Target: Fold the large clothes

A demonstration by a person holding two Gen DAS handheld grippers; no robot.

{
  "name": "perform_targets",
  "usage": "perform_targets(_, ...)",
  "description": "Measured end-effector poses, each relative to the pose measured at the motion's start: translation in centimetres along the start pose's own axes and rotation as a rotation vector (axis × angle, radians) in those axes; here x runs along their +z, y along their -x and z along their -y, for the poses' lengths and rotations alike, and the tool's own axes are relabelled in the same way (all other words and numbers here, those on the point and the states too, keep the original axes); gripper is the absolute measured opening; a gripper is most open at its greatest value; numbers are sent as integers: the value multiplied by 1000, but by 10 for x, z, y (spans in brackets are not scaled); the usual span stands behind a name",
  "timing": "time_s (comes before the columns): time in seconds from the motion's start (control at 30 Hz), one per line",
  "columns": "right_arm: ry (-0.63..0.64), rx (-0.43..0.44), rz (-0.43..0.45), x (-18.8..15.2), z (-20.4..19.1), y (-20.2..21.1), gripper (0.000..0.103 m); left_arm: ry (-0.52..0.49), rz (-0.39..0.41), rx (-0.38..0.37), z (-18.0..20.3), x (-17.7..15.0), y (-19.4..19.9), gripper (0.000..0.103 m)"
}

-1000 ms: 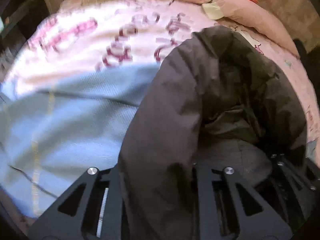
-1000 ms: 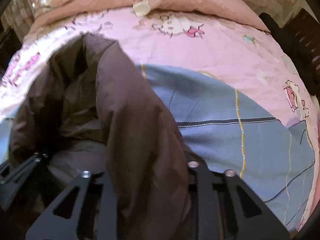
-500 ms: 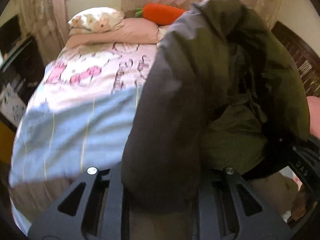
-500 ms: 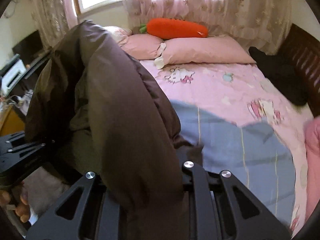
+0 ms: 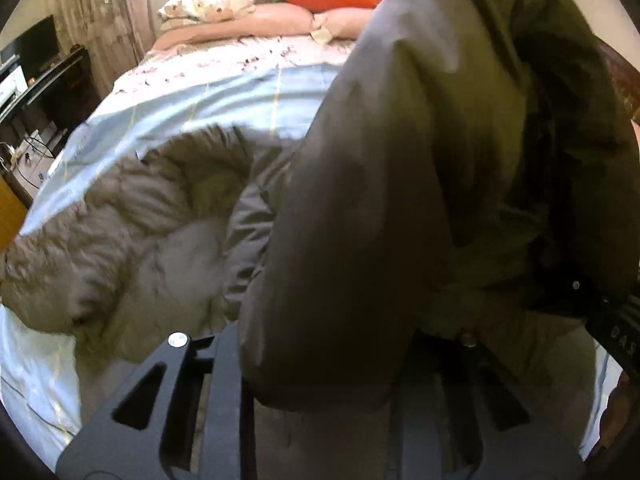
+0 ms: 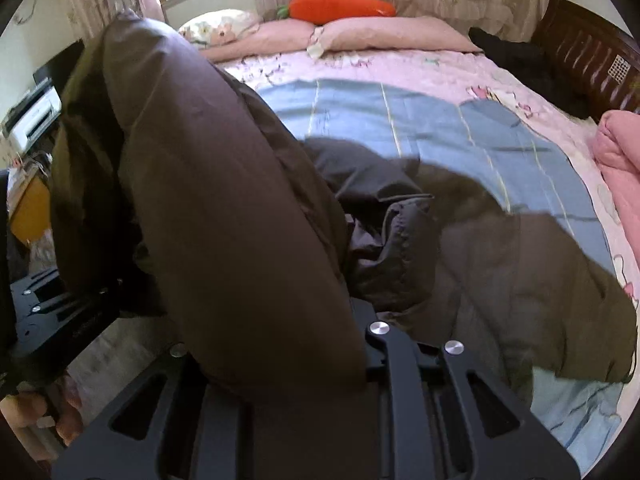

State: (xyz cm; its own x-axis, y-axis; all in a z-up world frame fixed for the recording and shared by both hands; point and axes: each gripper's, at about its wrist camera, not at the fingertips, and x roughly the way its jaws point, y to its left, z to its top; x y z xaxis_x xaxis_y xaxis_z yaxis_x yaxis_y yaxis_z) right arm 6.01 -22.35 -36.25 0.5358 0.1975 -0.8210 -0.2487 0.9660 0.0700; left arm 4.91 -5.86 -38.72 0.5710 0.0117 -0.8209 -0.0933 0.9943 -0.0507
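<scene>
Bedroom, bed [image 6: 460, 68] with pink cartoon-print sheet and light blue quilted blanket [image 6: 420, 120]; orange carrot-shaped plush [image 6: 340, 6] on pink pillows [image 6: 380, 34] at 12 o'clock. Dark olive-brown padded coat [image 6: 224, 220] with beige fur-trimmed hood [image 5: 132, 232]: upper part held up off the bed, the rest draped on the blanket toward 4 o'clock in right view, hood at 9 o'clock in left view. Left gripper [image 5: 320, 392] clamped on coat fabric. Right gripper [image 6: 280, 384] clamped on coat fabric too.
</scene>
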Motion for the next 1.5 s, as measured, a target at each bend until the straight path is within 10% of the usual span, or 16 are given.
perform_targets(0.1, -2, -27, -3, -18, 0, -10, 32, 7, 6, -24, 2, -18, -14, 36)
perform_targets(0.23, -7, -10, -37, -22, -2, -20, 79, 51, 6, -98, -3, -25, -19, 59)
perform_targets(0.4, -123, 56, -31, -14, 13, 11, 96, 32, -6, -182, 1, -19, 8, 85)
perform_targets(0.7, -201, 138, -101, -3, 26, 104, 97, -204, -129, -161, 5, -26, 90, 101)
perform_targets(0.9, -98, 138, 3, 21, 18, 141, 102, -59, -52, -300, -29, -17, 152, 101)
perform_targets(1.07, 23, 38, -26, 3, -2, 61, 102, 192, -119, -329, -44, -30, 91, 101)
perform_targets(1.23, -19, -54, -184, -48, -10, -30, 102, 326, -248, -189, -44, -69, -3, 101)
perform_targets(1.5, -178, 34, -122, 17, 36, -10, 102, 318, -138, -147, -59, -3, -9, 101)
